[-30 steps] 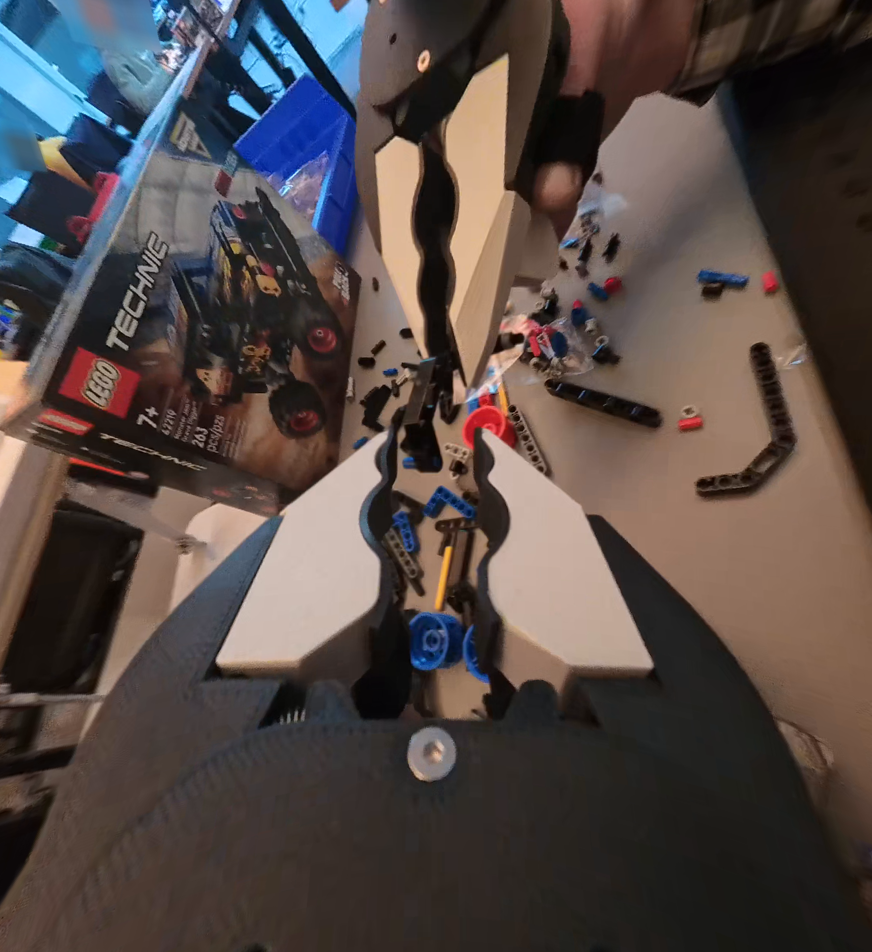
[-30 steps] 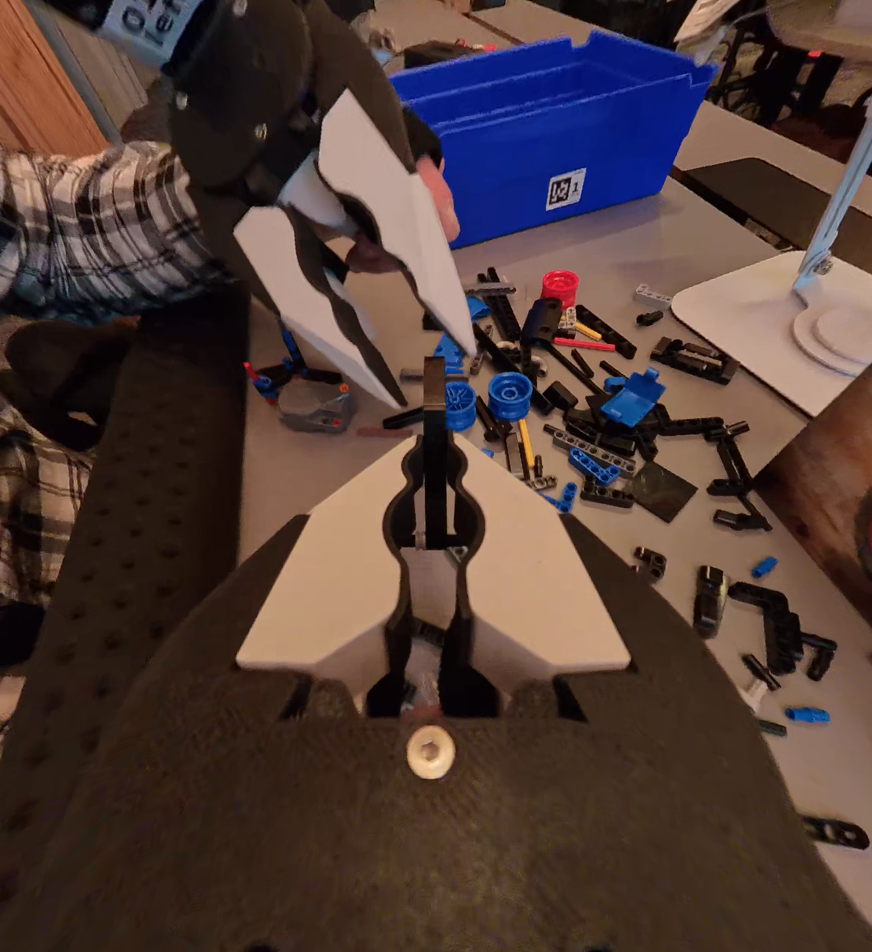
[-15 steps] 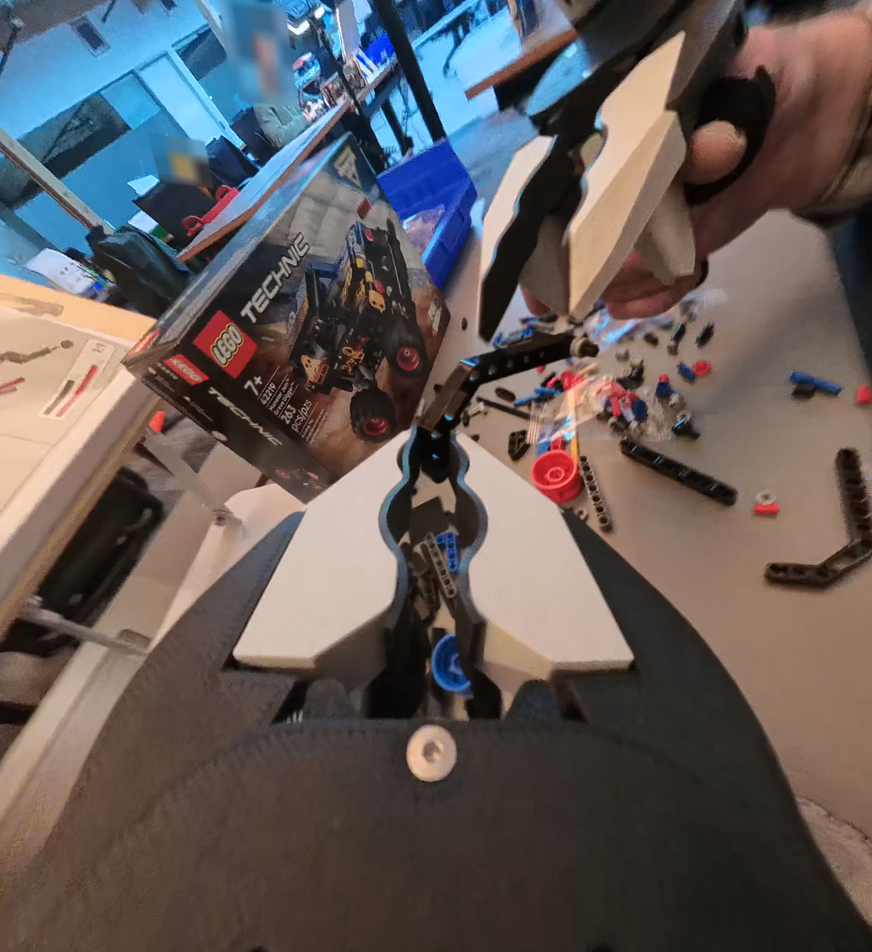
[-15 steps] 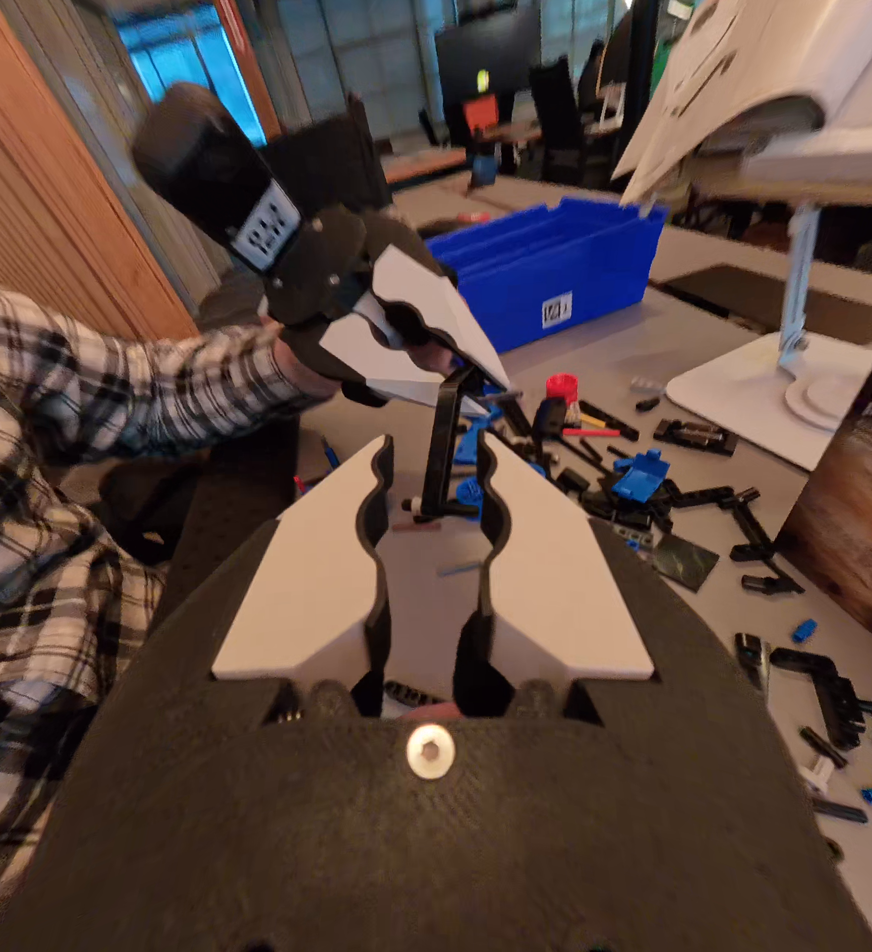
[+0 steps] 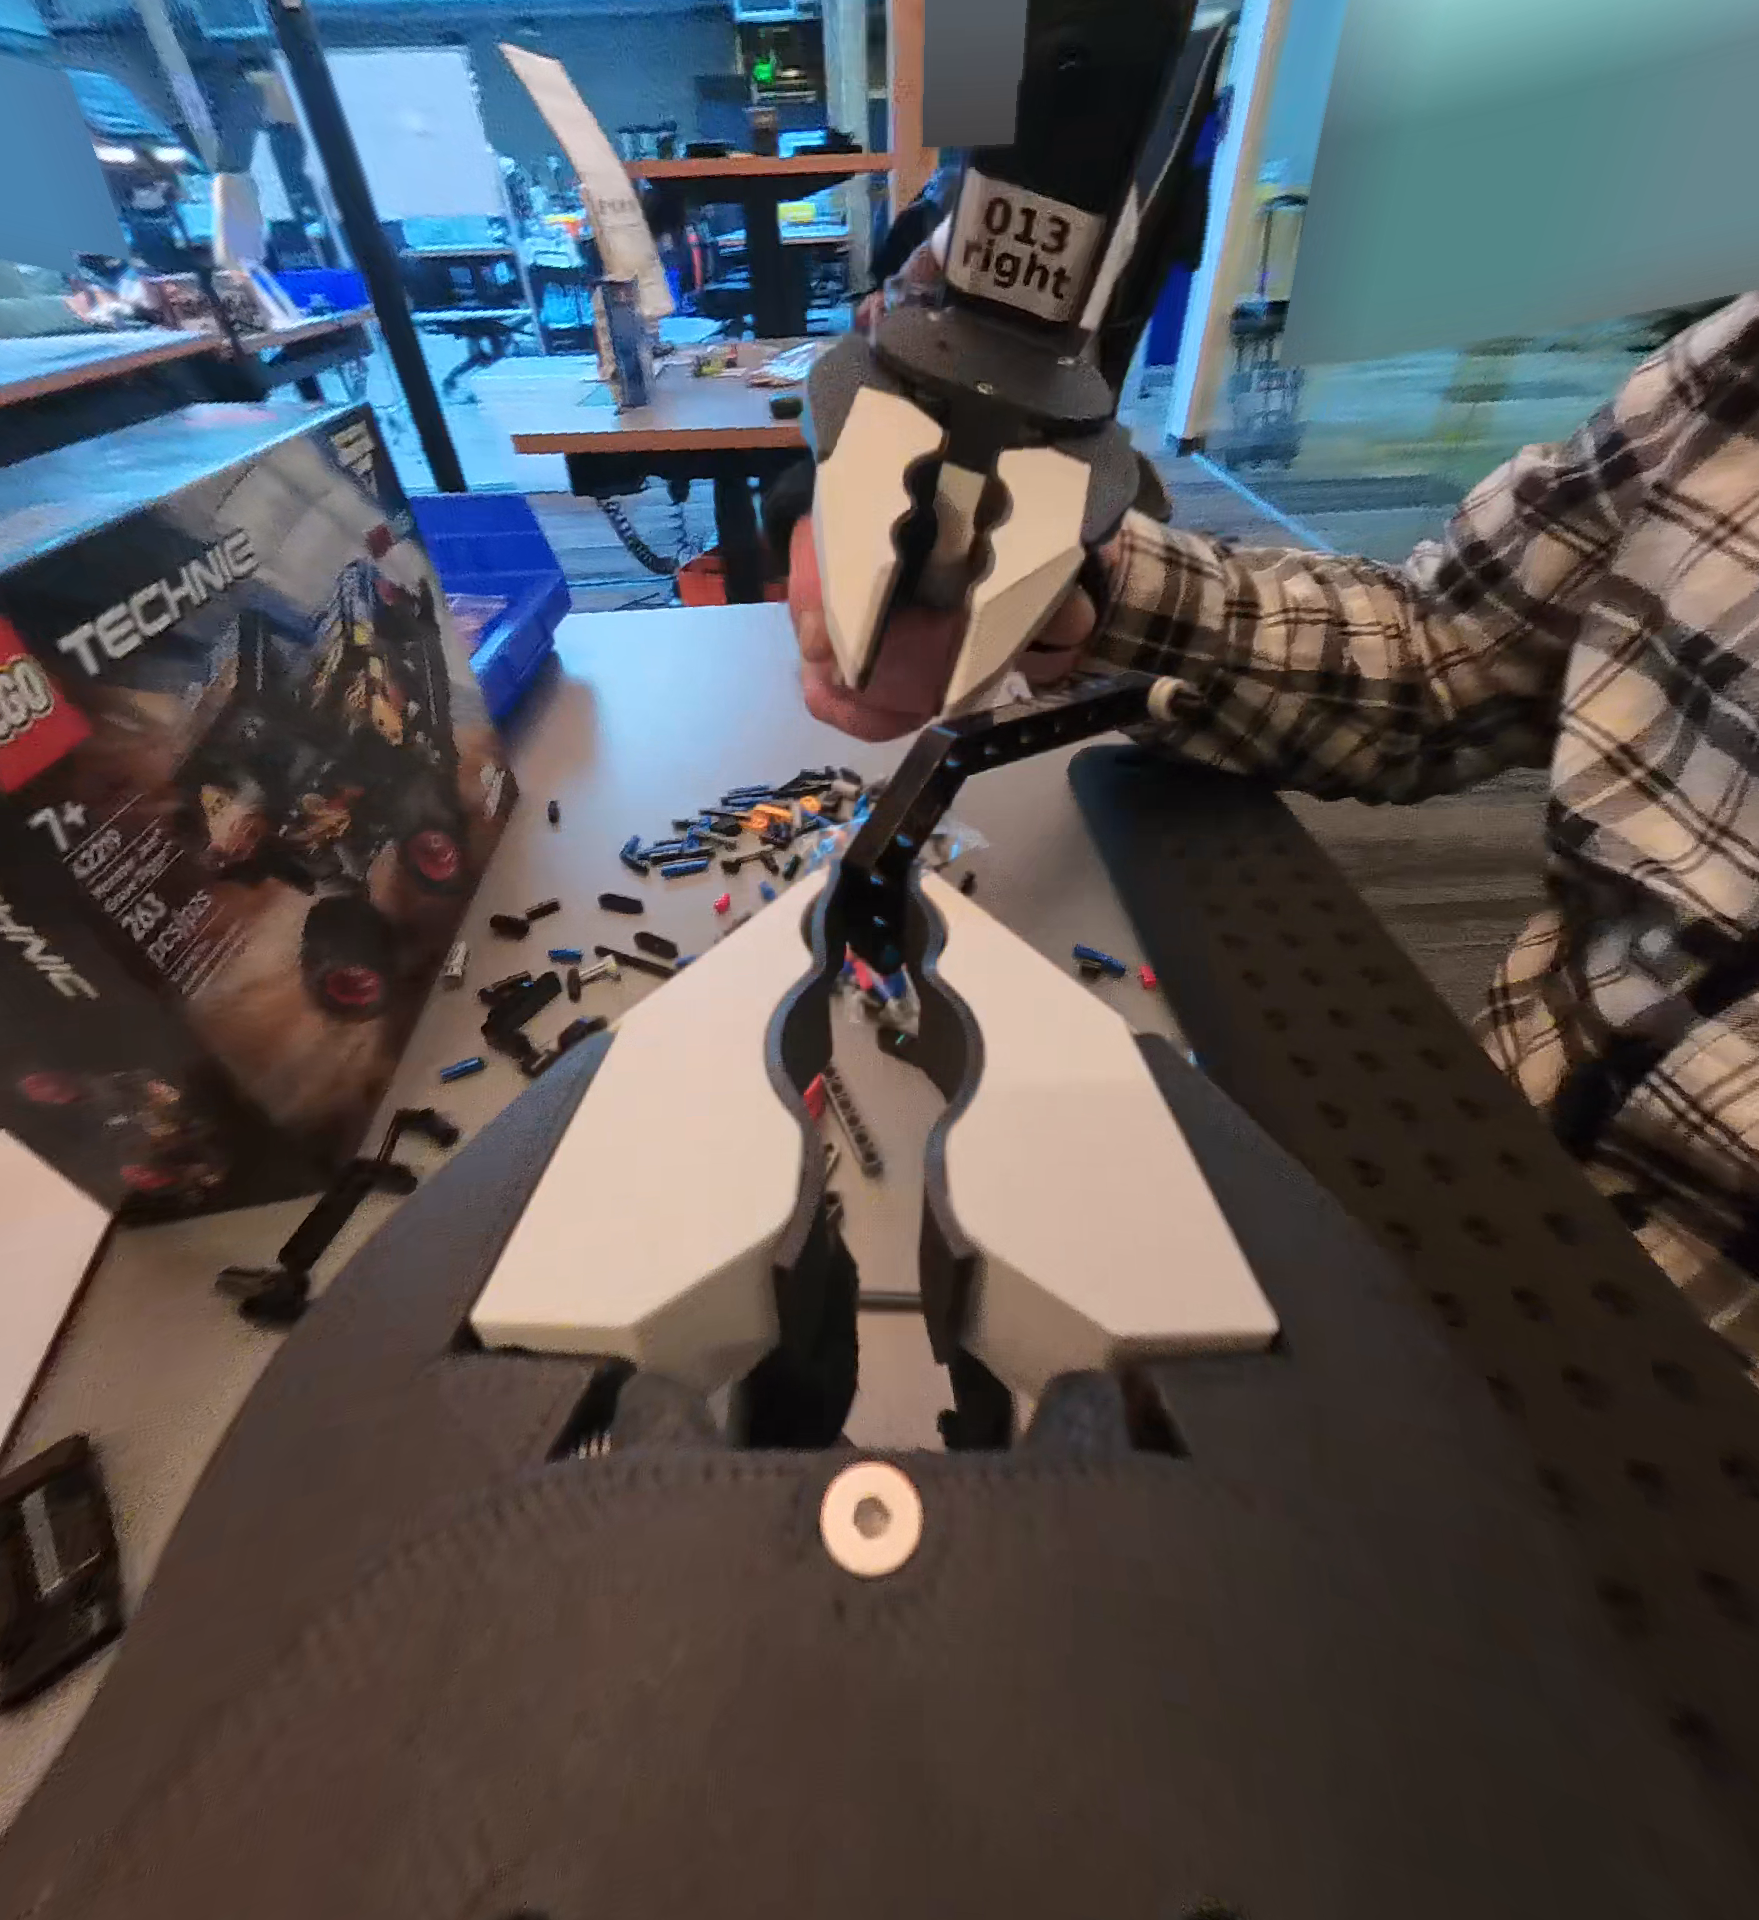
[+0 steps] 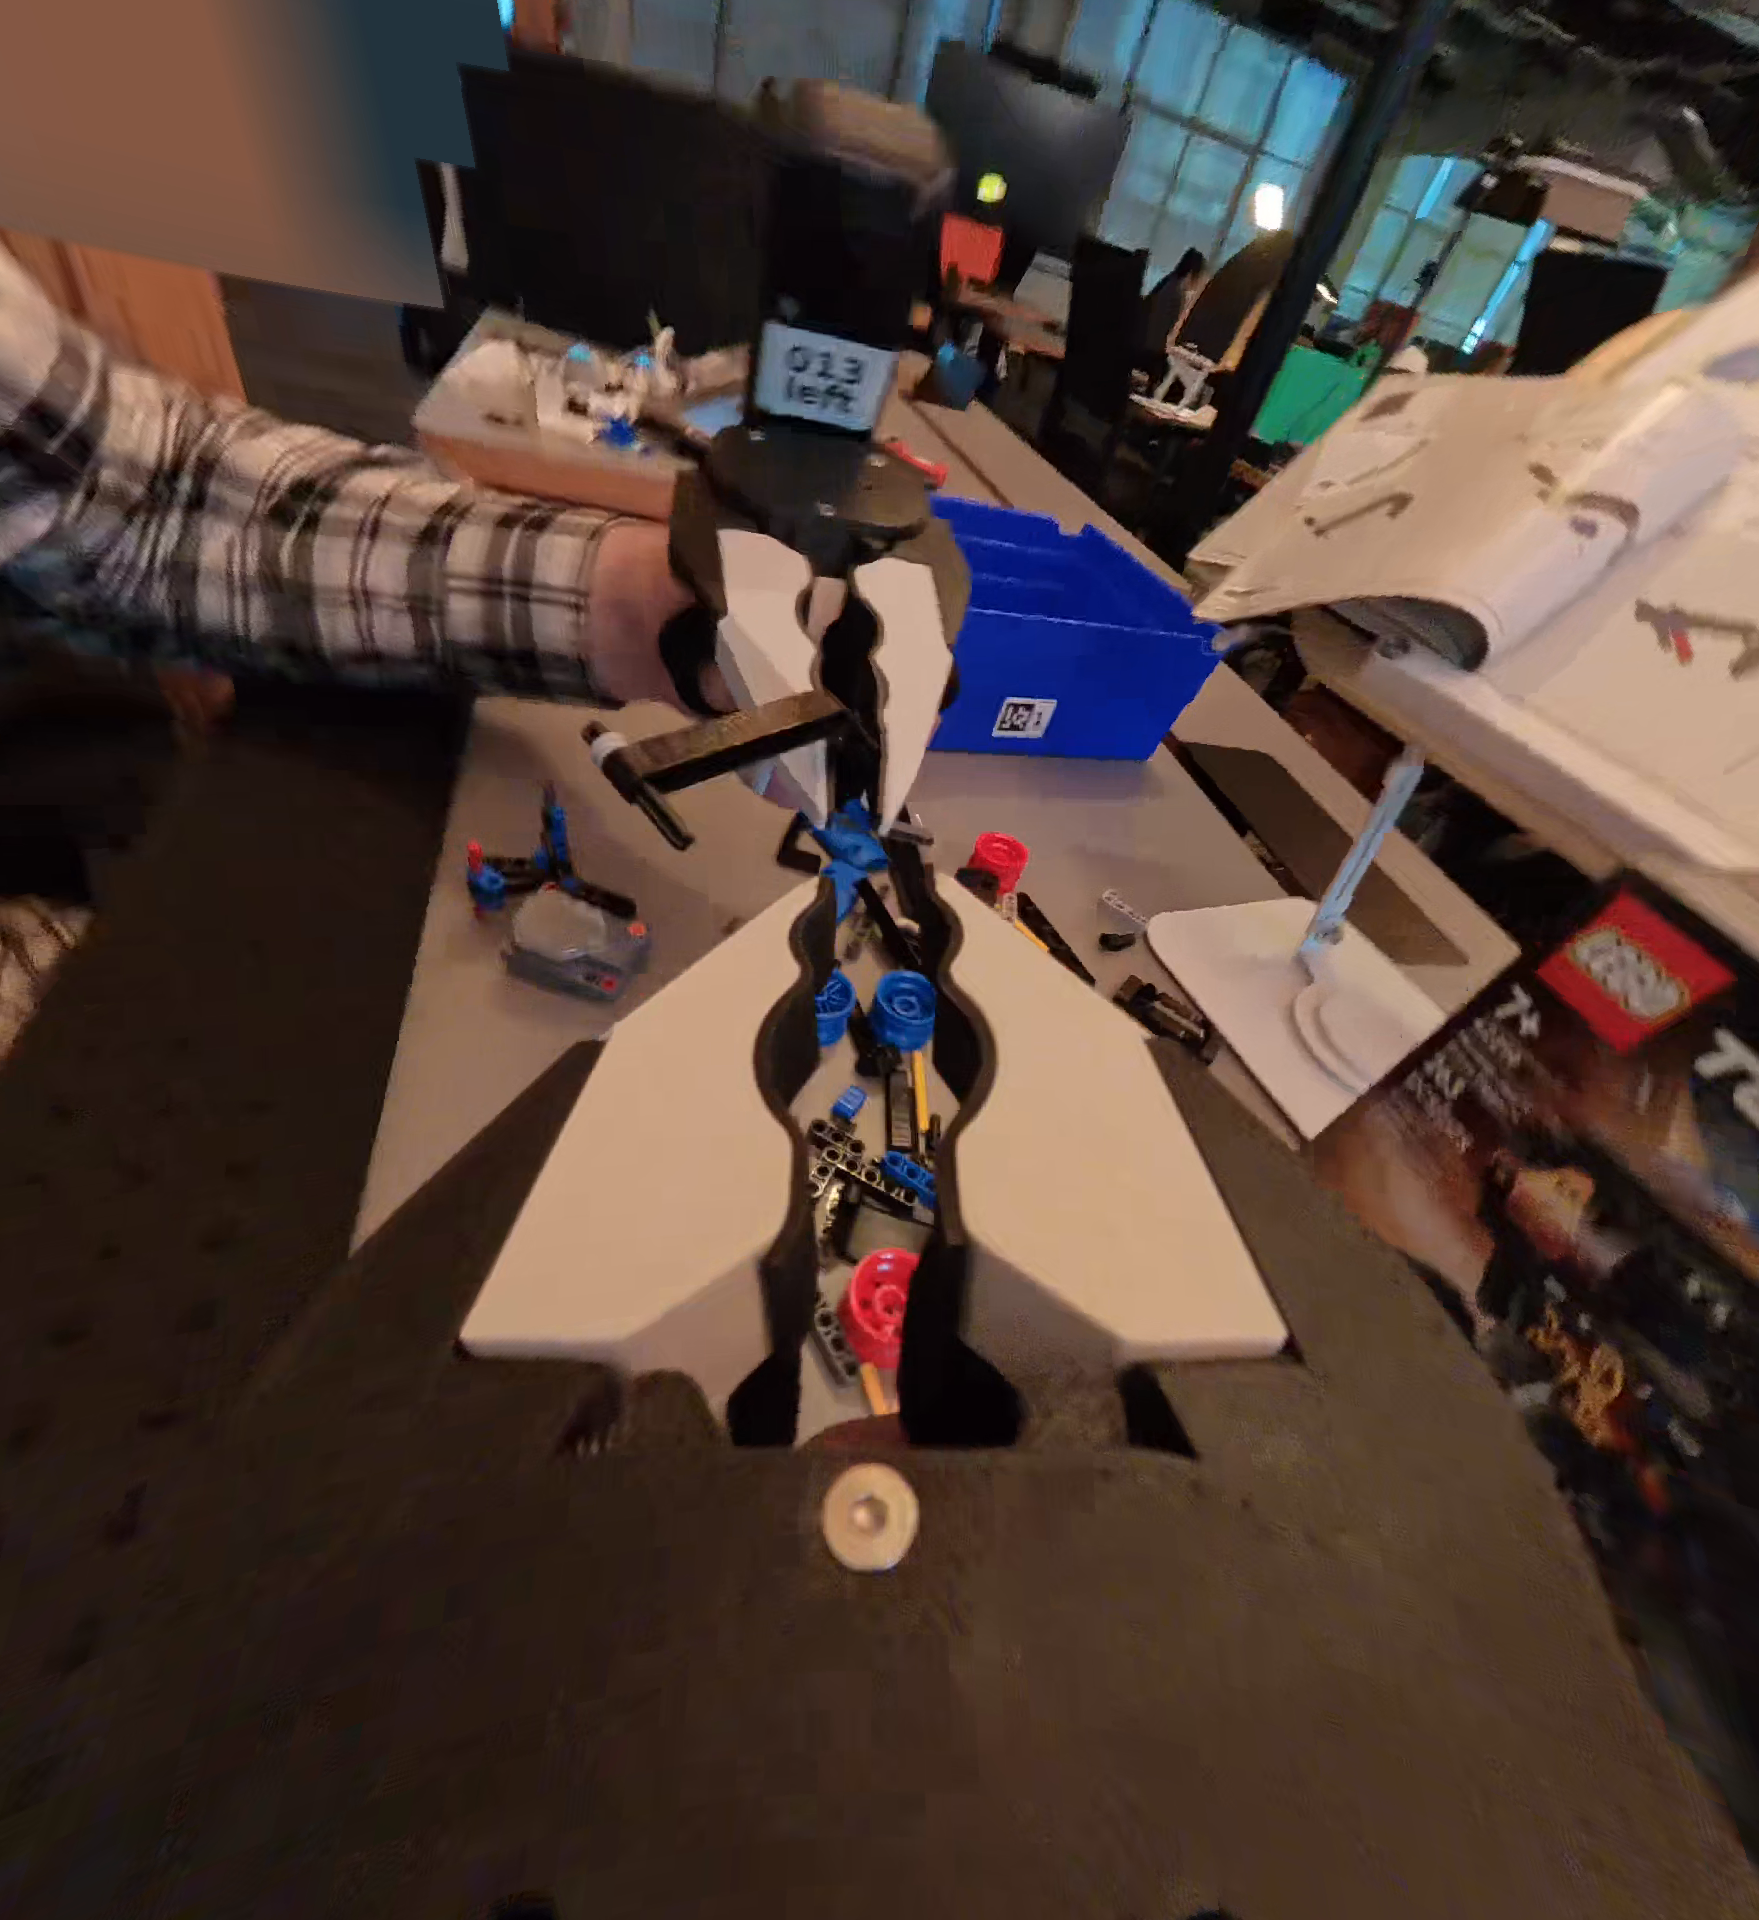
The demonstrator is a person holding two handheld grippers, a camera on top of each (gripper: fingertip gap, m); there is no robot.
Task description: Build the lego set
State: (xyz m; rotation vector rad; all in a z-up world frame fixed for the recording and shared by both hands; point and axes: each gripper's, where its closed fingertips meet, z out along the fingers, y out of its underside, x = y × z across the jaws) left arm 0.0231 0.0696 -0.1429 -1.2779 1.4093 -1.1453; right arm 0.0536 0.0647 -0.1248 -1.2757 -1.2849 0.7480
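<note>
My left gripper (image 5: 875, 899) is shut on the lower end of a black angled beam (image 5: 1020, 727) and holds it up above the table. The beam's upper arm carries a white pin (image 5: 1161, 696) at its end. My right gripper (image 5: 911, 691) hangs just above the beam's bend, jaws apart and empty. In the right wrist view my right gripper (image 6: 880, 894) is open with only table parts showing through the gap. The left gripper (image 6: 854, 810) faces it there, gripping the beam (image 6: 729, 743).
The set's box (image 5: 179, 779) stands at the left. A blue bin (image 6: 1062, 644) and an instruction booklet (image 6: 1540, 582) on a white stand (image 6: 1270, 987) are behind. Loose parts (image 5: 750, 831) and a small blue-grey assembly (image 6: 563, 914) lie on the table beside a black perforated mat (image 5: 1374, 1039). Across from one pair of fingers to the other is roughly 5 cm.
The beam passed from my right gripper to my left: the right opened and drew back, the left shut on it. Both grippers have risen from the table.
</note>
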